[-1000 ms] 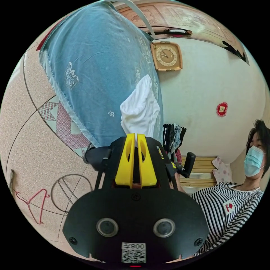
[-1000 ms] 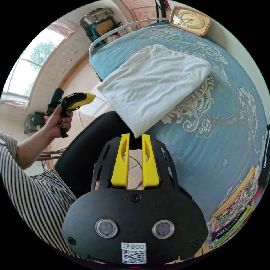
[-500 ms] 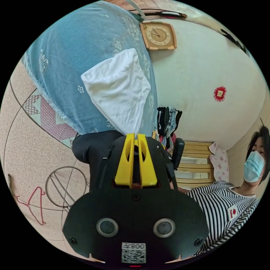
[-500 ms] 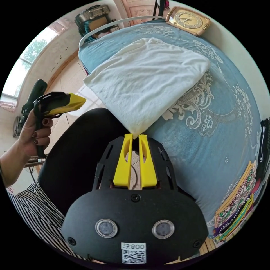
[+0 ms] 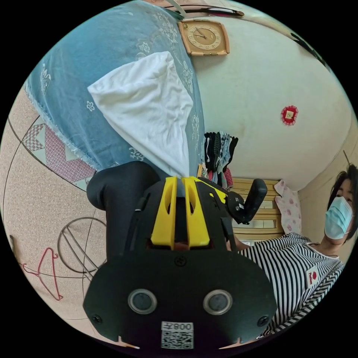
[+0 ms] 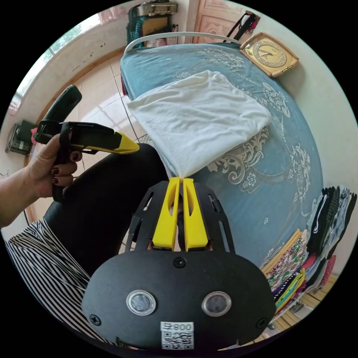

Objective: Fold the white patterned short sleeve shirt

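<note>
White fabric, the shirt (image 6: pixel 199 119), lay folded on a bed (image 6: pixel 283 175) covered in blue patterned cloth; no pattern on the shirt could be made out. In the right gripper view, the right gripper (image 6: pixel 179 180) had its yellow fingers (image 6: pixel 167 212) drawn together with only a thin slit between them, and the shirt's near corner tapered to a point running into that slit, so the fingers appeared clamped on the corner. That corner was pulled off the bed edge toward the camera, above a leg in black. In the same view the left gripper (image 6: pixel 135 148) was held in a hand (image 6: pixel 48 167) to the side of the bed, well apart from the shirt, its yellow fingers together with nothing between them. In the left gripper view, the left gripper (image 5: pixel 179 180) showed its fingers (image 5: pixel 166 214) close together with a narrow gap; the shirt (image 5: pixel 145 112) lay beyond them on the bed (image 5: pixel 93 56), and its corner reached down toward the right gripper (image 5: pixel 238 205), which stood partly hidden behind the left one. A clock (image 6: pixel 269 54) lay at the far side of the bed by the wall. A stack of folded clothes (image 6: pixel 298 261) sat near the bed's other end. A red hanger (image 5: pixel 43 272) lay on the floor (image 5: pixel 30 194). A person in a striped top (image 5: pixel 294 268) sat beside the bed.
</note>
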The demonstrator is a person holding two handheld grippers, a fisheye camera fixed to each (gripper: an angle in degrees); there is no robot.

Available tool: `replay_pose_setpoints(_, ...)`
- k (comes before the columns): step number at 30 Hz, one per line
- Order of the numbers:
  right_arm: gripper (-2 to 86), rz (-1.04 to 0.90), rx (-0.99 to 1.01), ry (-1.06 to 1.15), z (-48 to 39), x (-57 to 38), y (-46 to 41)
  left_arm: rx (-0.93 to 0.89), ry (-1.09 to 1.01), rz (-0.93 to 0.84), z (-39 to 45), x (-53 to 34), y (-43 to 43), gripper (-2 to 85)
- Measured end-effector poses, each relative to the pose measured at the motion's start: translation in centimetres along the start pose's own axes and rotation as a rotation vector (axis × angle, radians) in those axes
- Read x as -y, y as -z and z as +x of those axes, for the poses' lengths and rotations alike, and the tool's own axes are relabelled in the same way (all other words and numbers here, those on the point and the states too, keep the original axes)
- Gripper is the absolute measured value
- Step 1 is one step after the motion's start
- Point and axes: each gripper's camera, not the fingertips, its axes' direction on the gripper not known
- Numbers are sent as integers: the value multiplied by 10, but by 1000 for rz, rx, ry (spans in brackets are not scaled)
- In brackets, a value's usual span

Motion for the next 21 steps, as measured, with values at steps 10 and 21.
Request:
replay_pose_setpoints(10, 8, -40, -76, 115, -21, -18, -12, -216, 65, -56, -3, 6, -46, 121)
replay_pose_setpoints(21, 7, -12, 15, 80, 6, -49, -53, -368, 207, 6, -22, 21, -65, 29)
